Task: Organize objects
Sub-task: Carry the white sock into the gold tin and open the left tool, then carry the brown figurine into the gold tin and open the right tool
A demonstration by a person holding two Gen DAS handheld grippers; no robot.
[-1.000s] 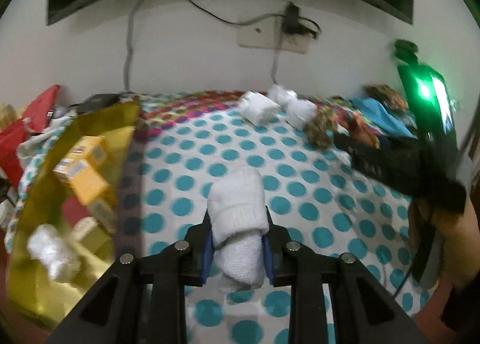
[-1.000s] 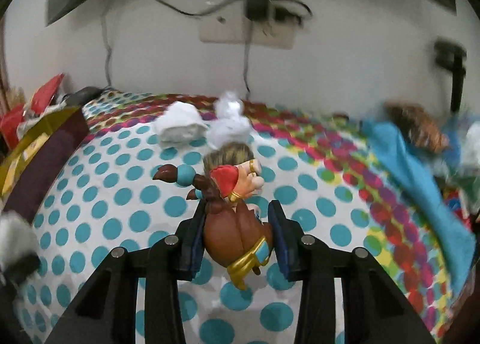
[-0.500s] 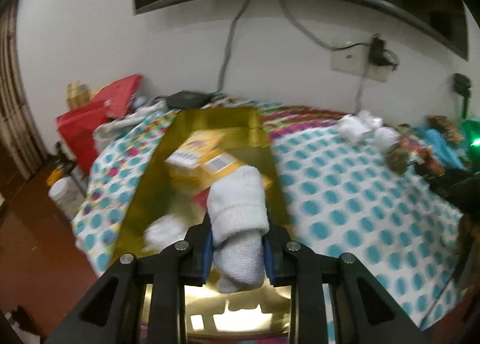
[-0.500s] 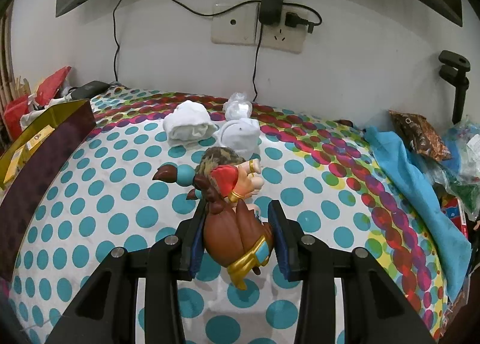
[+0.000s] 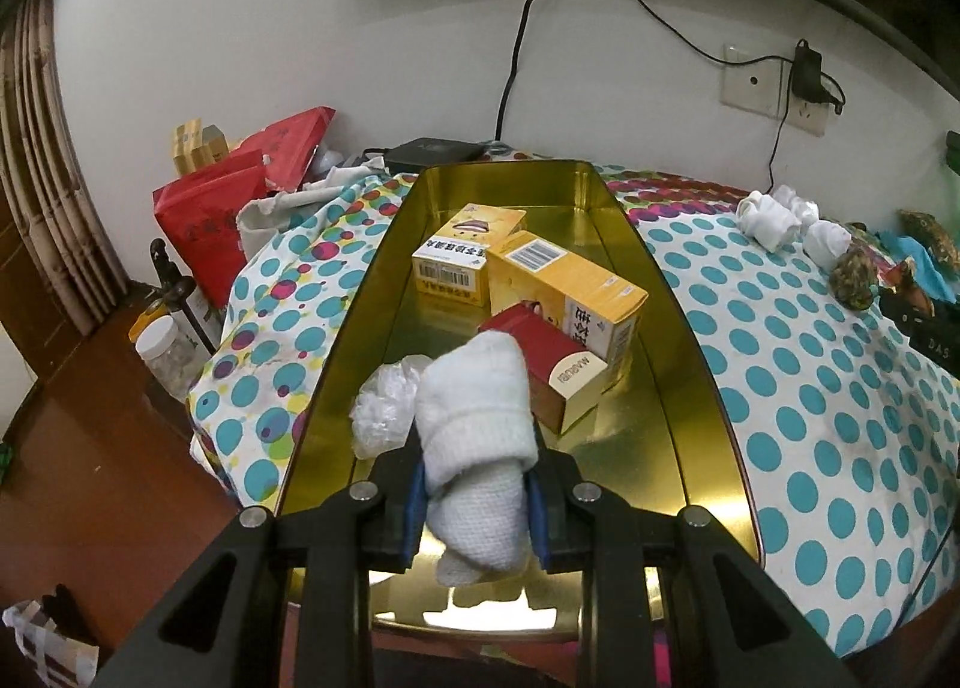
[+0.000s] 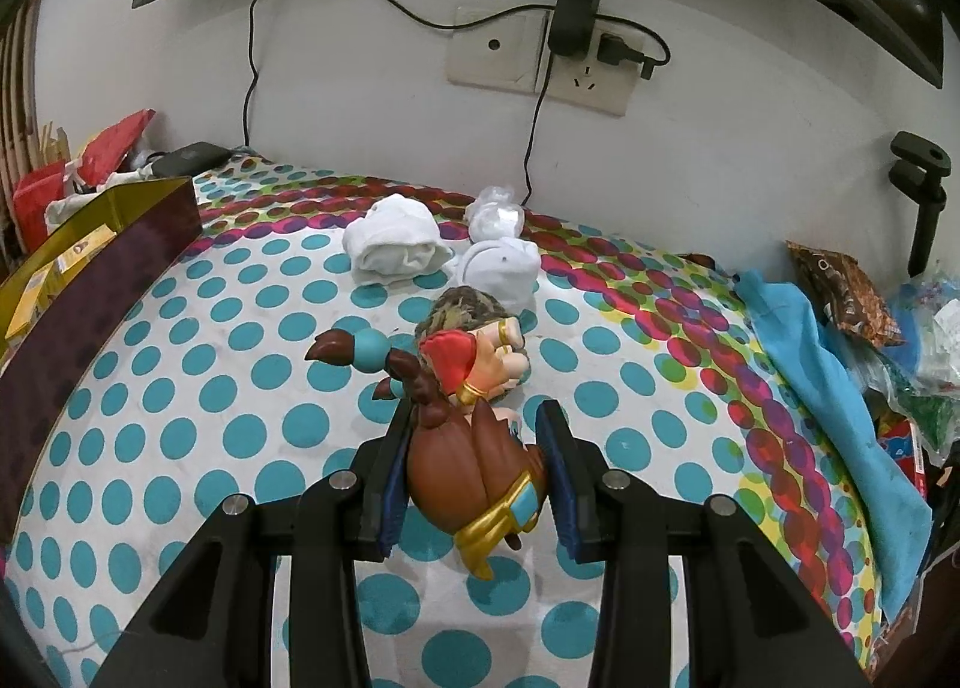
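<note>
My left gripper (image 5: 476, 499) is shut on a rolled white sock (image 5: 477, 436) and holds it over the near end of a gold tin tray (image 5: 696, 388). In the tray lie two yellow boxes (image 5: 558, 283), a red box (image 5: 546, 364) and a crumpled clear bag (image 5: 384, 409). My right gripper (image 6: 477, 475) is shut on a brown toy figure (image 6: 465, 460) with a red cap, held above the dotted cloth. Beyond it lie two more white sock rolls (image 6: 393, 244) and a mottled brown lump (image 6: 462, 313).
The tray's dark side (image 6: 78, 304) shows at the left in the right wrist view. Red bags (image 5: 222, 208) and a jar (image 5: 168, 355) crowd the left edge. Blue cloth (image 6: 810, 364) and snack packets (image 6: 840, 292) fill the right. A wall socket with cables (image 6: 564, 57) is behind.
My left gripper has swung left with the sock, from over the dotted cloth to over the gold tray. The right gripper and its toy have stayed put.
</note>
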